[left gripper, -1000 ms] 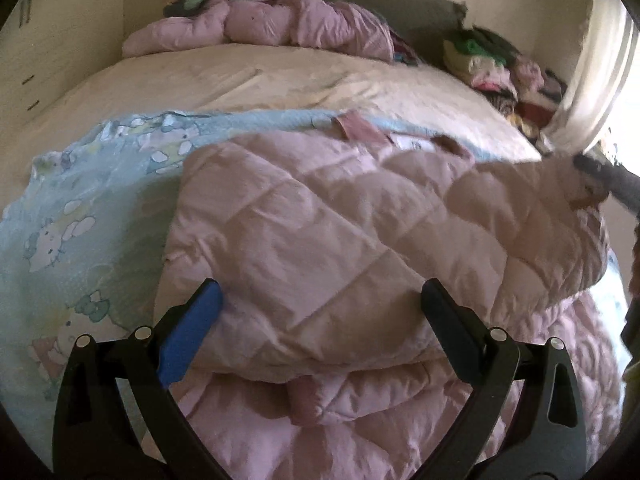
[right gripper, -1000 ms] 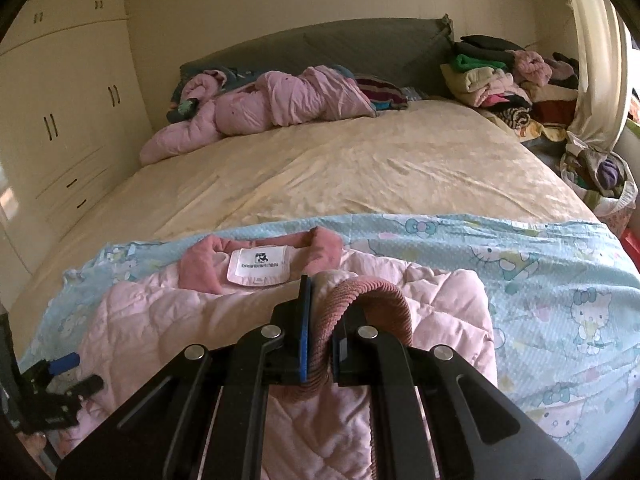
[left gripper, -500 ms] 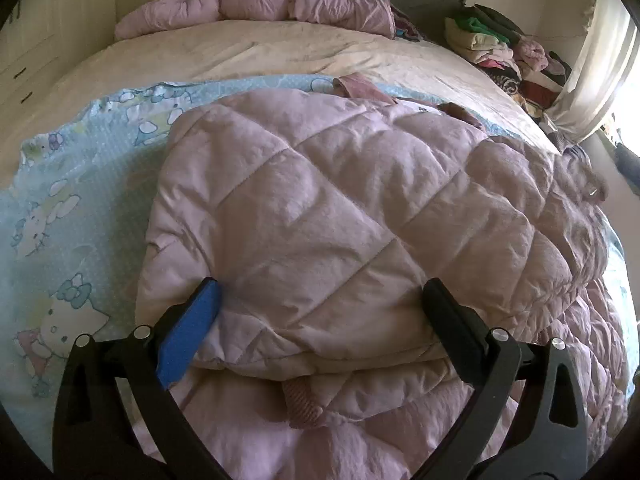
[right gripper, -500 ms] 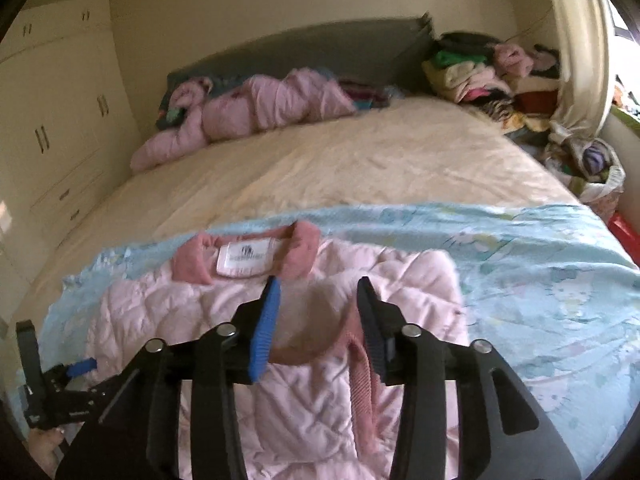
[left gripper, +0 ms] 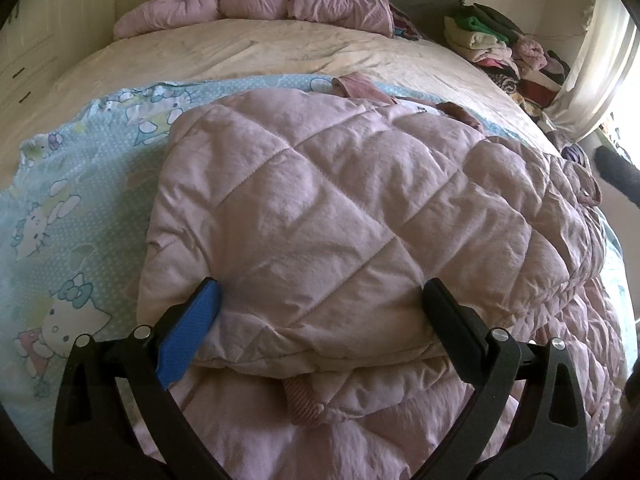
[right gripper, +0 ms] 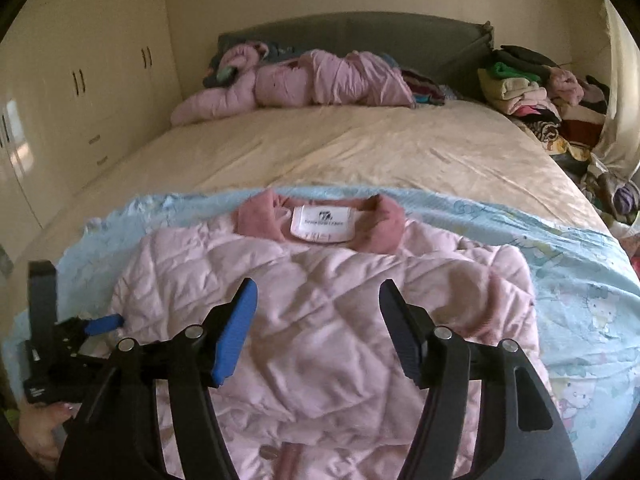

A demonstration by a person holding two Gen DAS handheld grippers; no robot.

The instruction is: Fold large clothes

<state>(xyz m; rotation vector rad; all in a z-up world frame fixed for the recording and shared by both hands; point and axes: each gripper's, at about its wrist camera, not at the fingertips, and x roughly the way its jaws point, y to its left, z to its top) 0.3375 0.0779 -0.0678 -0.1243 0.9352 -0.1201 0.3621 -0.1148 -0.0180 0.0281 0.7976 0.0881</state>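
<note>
A pale pink quilted jacket (left gripper: 320, 208) lies on the bed, with one quilted part folded over its body. Its darker pink collar with a white label (right gripper: 322, 226) points toward the headboard. A ribbed cuff (left gripper: 302, 400) pokes out under the folded edge. My left gripper (left gripper: 320, 304) is open wide, with the folded edge lying between its fingers and the pads not pressing. My right gripper (right gripper: 318, 312) hovers over the jacket (right gripper: 320, 340), jaws opening, nothing between them. In the right wrist view the left gripper (right gripper: 80, 332) sits at the jacket's left edge.
A light blue cartoon-print sheet (left gripper: 68, 232) lies under the jacket on the cream bed cover (right gripper: 360, 152). Another pink jacket (right gripper: 304, 84) is heaped by the grey headboard. Stacked clothes (right gripper: 528, 88) stand at the far right, cupboards (right gripper: 80, 80) on the left.
The right gripper let go of the ribbed cuff, opened its jaws and drew back over the jacket. The left gripper stayed open at the folded edge, its view tilting slightly.
</note>
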